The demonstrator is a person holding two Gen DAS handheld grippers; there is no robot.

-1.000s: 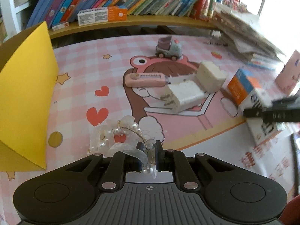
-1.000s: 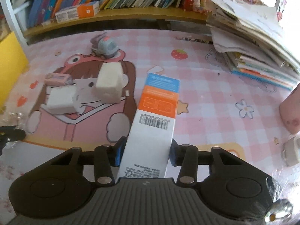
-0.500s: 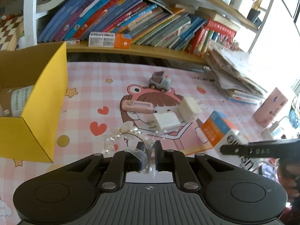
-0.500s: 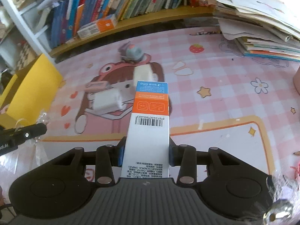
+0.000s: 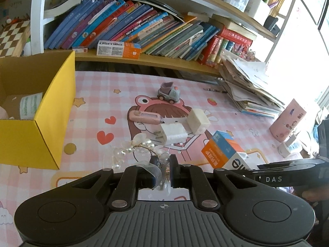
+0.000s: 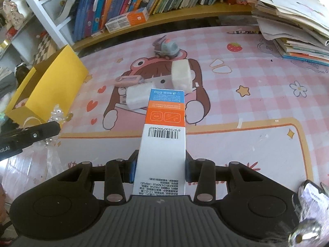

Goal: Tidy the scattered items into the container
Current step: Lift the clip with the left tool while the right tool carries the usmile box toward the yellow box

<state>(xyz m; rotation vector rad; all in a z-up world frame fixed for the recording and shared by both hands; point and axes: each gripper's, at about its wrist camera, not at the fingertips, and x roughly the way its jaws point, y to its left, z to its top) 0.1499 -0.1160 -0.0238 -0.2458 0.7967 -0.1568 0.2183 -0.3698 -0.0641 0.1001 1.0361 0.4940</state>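
My left gripper [image 5: 163, 164] is shut on a pearl hair ornament [image 5: 133, 148], held above the pink mat. The open yellow box [image 5: 47, 127] stands to its left with a few packs inside. My right gripper [image 6: 160, 168] is shut on a white, orange and blue carton [image 6: 164, 123], lifted off the mat and pointing away from me. On the mat lie a grey toy car [image 6: 166, 47], a pink case [image 6: 128, 80] and two white plug blocks [image 6: 182, 75] [image 6: 136, 97]. In the right wrist view the yellow box [image 6: 51, 86] is at the far left, past the left gripper [image 6: 53, 128].
A low shelf of books [image 5: 144, 28] runs along the mat's far edge, with an orange-and-white carton [image 5: 118, 48] on it. A sloping pile of papers and books [image 5: 246, 88] fills the far right. A pink container [image 5: 287, 119] stands at the right edge.
Both grippers have risen and tilted up with their loads. The carton has come off the mat. The inside of the yellow box has come into the left wrist view.
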